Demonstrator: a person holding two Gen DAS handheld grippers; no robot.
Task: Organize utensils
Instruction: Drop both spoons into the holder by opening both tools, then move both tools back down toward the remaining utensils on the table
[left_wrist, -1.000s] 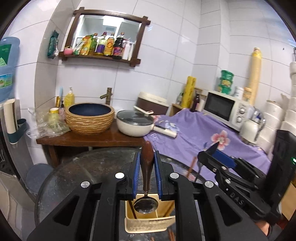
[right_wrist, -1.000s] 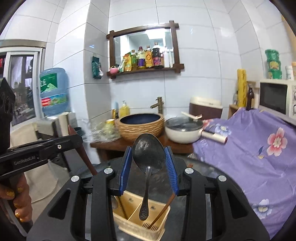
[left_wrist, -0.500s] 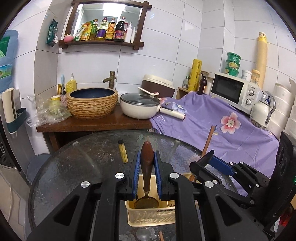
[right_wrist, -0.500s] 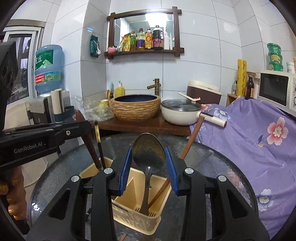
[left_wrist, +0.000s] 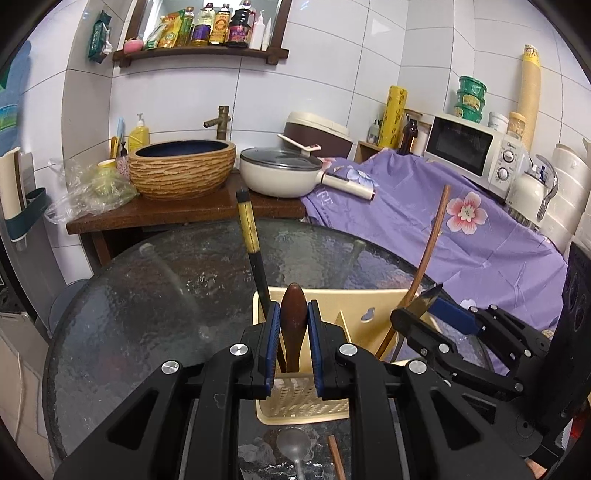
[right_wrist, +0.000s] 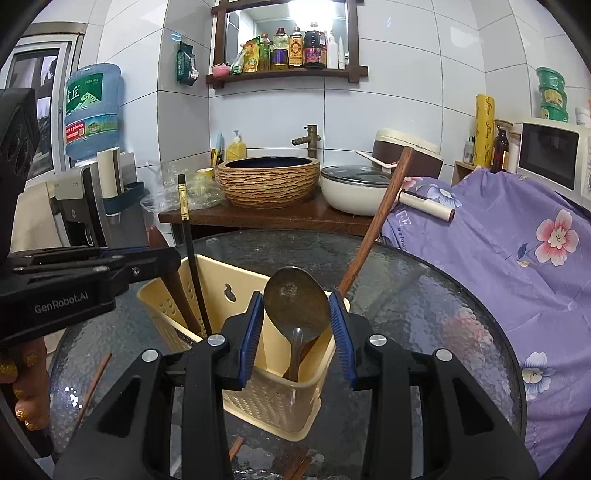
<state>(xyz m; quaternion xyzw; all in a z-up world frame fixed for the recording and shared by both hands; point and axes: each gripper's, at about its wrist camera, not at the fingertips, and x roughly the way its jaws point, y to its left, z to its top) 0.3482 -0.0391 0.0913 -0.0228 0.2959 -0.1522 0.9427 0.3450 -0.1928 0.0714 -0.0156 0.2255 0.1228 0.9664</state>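
A cream plastic utensil holder (left_wrist: 364, 306) (right_wrist: 221, 277) stands on the round glass table. My left gripper (left_wrist: 293, 326) is shut on the brown wooden handle (left_wrist: 293, 314) of a utensil whose lower end hangs inside the holder's left compartment. My right gripper (right_wrist: 296, 315) is shut on the bowl of a metal spoon (right_wrist: 295, 295), handle pointing down into the right compartment. A black-and-yellow chopstick (left_wrist: 248, 229) (right_wrist: 183, 206) and a brown wooden chopstick (left_wrist: 432, 243) (right_wrist: 384, 206) stand in the holder. The left gripper (right_wrist: 162, 262) reaches in from the left of the right wrist view.
On the glass table (left_wrist: 147, 295), close to me, lie a clear spoon (left_wrist: 293, 445) and loose brown chopsticks (left_wrist: 336, 458) (right_wrist: 96, 384). Behind it are a wooden counter with a woven basin (left_wrist: 181, 168) and a white pan (left_wrist: 280, 175). A purple floral cloth (left_wrist: 461, 236) covers the right side.
Both grippers have come down with their utensils, whose lower ends now sit inside the holder. The holder and table look nearer and larger in both views.
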